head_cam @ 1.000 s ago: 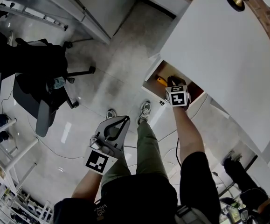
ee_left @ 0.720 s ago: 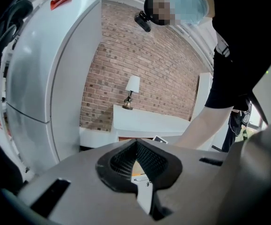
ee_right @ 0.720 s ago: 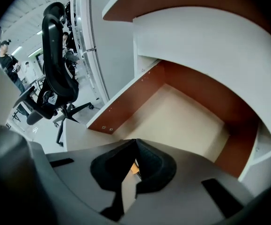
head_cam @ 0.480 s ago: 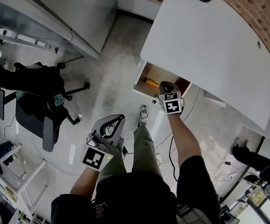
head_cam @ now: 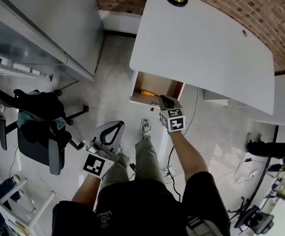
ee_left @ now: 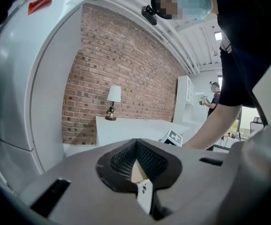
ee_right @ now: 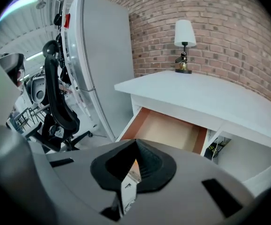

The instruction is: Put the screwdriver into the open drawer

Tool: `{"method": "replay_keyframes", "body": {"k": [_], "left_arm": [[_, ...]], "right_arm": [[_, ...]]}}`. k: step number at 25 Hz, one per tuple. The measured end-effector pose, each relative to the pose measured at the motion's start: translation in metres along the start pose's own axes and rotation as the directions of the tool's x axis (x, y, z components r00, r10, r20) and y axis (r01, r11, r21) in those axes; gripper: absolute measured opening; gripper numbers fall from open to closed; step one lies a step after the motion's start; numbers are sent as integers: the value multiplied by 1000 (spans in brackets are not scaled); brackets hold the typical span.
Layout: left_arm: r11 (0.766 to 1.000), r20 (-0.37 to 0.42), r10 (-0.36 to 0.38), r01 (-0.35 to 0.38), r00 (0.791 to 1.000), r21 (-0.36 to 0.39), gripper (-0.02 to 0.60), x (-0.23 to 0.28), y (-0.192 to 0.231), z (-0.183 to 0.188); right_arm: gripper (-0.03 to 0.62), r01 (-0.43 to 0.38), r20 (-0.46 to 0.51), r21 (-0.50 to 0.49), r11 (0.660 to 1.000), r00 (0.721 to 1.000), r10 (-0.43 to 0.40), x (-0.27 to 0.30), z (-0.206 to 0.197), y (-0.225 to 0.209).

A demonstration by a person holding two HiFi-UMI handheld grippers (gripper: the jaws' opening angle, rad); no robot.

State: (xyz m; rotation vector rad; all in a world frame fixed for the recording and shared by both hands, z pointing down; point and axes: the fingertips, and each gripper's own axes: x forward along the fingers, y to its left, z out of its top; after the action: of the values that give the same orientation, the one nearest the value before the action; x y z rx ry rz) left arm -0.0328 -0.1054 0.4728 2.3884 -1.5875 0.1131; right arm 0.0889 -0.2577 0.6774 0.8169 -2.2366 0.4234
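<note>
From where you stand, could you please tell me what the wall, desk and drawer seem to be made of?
The wall: red-brown brick, matte, with visible mortar joints. The desk: smooth white top, probably painted or laminated board. The drawer: bare tan inside, matte, likely wood or fibreboard.

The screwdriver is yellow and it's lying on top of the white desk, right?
Not quite. The yellow screwdriver lies inside the open drawer, below the top of the white desk, not on it. The head view shows this.
</note>
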Motion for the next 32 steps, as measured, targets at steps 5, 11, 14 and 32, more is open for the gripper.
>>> {"method": "replay_keyframes", "body": {"k": [5,11,14,32], "left_arm": [[998,28,-46,45,999,42,-9,-9,-11,19],[994,52,-75,70,996,80,-9,-25,-27,33],[993,65,-80,74,995,90,-9,-38,-35,39],[979,92,-131,114,987,170,-9,-108,-66,68]], "right_arm": [[0,26,82,54,998,996,-30,-46,14,11],[0,49,204,116,992,976,-72,-103,32,27],[0,52,269,138,989,959,-88,-135,41,39],[0,75,514,234,969,837,-189,-285,69,110]]}}
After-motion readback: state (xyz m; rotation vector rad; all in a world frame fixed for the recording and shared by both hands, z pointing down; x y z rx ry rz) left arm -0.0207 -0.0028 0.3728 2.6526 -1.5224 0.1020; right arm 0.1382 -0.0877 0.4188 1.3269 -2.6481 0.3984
